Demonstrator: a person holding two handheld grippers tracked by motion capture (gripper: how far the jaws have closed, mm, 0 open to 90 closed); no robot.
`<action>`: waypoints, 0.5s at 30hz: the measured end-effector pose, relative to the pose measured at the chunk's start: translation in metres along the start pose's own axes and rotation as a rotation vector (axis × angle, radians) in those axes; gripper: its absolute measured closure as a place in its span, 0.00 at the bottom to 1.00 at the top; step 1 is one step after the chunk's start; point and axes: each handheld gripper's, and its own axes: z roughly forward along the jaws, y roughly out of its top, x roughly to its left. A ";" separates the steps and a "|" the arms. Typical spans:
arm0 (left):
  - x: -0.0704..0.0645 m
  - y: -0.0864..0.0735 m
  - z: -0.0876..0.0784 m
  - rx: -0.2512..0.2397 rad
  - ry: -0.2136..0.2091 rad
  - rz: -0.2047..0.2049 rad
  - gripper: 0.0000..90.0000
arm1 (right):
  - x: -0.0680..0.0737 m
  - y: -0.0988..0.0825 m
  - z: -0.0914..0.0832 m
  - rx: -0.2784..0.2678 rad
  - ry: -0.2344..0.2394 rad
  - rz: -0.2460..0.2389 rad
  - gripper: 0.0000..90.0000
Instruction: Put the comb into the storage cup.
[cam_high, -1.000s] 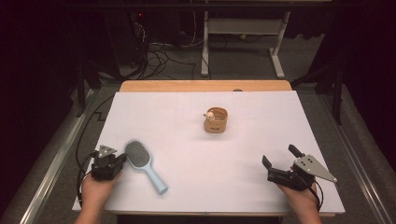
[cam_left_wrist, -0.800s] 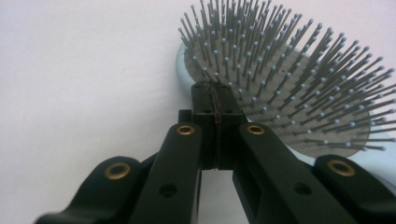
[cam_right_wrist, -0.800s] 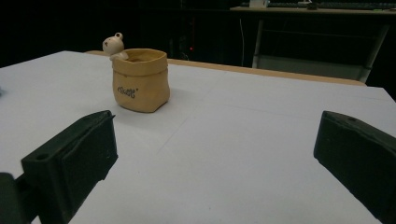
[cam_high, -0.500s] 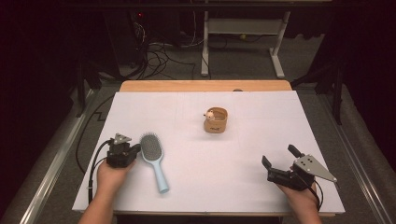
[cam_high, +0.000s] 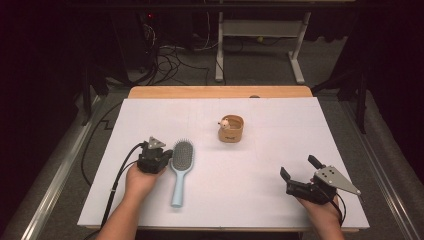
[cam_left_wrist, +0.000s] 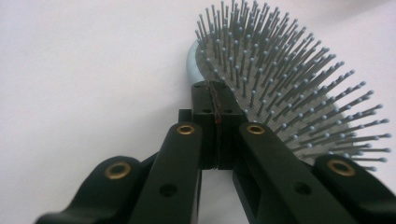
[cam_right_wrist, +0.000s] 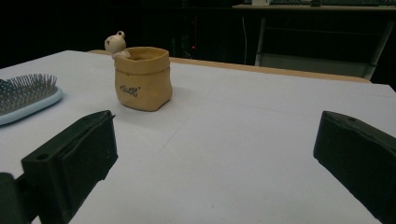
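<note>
Hairbrush (cam_high: 181, 167): oval, bristly, pale-blue plastic

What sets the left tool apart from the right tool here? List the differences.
The left tool has its jaws shut, tips pressed against the rim of the hairbrush; the right tool has its jaws open with nothing between them. The left tool sits at the brush head, while the right tool sits apart from the brush and the tan pot. Both are black, hand-held and low over the white table.
</note>
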 end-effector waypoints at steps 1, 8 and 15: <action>-0.002 0.002 0.001 0.006 -0.003 0.011 1.00 | 0.000 0.000 0.000 0.000 0.001 0.000 0.00; -0.011 0.010 0.009 -0.002 -0.030 0.035 1.00 | 0.000 0.000 0.000 0.001 0.005 -0.001 0.00; -0.018 0.015 0.012 -0.019 -0.049 0.035 1.00 | 0.001 0.000 0.001 0.000 0.006 -0.001 0.00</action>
